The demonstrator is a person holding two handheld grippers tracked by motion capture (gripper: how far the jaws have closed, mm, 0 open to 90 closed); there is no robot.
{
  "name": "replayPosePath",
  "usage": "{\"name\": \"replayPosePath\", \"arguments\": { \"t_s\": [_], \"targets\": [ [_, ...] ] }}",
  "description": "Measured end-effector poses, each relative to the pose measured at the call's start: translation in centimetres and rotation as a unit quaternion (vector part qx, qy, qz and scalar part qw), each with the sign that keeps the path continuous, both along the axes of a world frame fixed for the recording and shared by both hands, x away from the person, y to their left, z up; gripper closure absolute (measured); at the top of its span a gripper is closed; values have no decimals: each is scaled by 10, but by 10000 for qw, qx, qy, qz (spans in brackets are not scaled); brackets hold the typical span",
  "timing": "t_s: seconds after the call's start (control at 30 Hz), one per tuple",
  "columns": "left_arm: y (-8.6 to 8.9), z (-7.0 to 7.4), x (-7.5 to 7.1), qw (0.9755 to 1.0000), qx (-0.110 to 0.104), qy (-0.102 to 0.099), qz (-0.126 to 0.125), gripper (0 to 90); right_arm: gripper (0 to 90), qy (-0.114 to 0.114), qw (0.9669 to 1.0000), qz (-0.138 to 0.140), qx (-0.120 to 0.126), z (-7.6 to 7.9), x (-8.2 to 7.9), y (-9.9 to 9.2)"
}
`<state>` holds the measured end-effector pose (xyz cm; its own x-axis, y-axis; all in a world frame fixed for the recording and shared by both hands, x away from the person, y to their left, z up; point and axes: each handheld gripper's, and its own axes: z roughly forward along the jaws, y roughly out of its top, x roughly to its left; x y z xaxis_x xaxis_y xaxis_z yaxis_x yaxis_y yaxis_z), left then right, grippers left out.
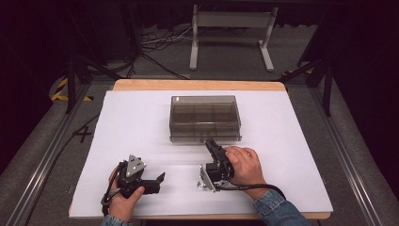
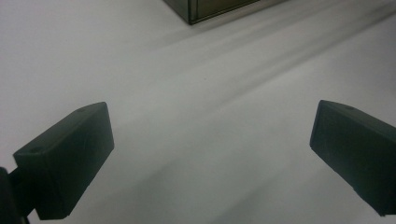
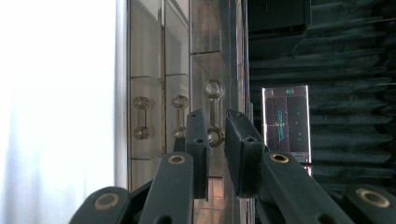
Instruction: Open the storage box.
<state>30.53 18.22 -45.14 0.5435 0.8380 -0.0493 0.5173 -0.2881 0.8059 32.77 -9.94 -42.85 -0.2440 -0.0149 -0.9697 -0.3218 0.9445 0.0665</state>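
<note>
The right gripper (image 3: pixel 216 140) is nearer the box (image 1: pixel 205 117) mid-worktop, fingers narrowed around its front handle (image 3: pixel 214 113), not visibly pinching; the left gripper (image 2: pixel 210 154) hangs spread, well apart.

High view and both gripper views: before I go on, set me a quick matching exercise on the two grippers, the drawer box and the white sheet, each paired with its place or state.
Things:
1. left gripper
2. right gripper
3. drawer box
4. white sheet

Places or states:
A. tongs on either side of a clear handle on the box front
B. covers the wooden table top
C. tongs wide apart, nothing between them, low over the near left of the sheet
D. smoky and see-through, stands toward the far middle of the sheet

Pairs: 1-C, 2-A, 3-D, 4-B
</note>
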Motion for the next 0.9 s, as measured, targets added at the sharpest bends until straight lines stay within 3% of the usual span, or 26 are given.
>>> {"name": "replayPosePath", "arguments": {
  "t_s": [0.53,0.9],
  "targets": [
    [0,0,0,10000,22,17,-23,3,760,40,10000,9,19,1,0,-3],
    [-1,-1,0,10000,30,19,-13,3,731,109,9993,58,365,6,-6,-25]
  ]
}}
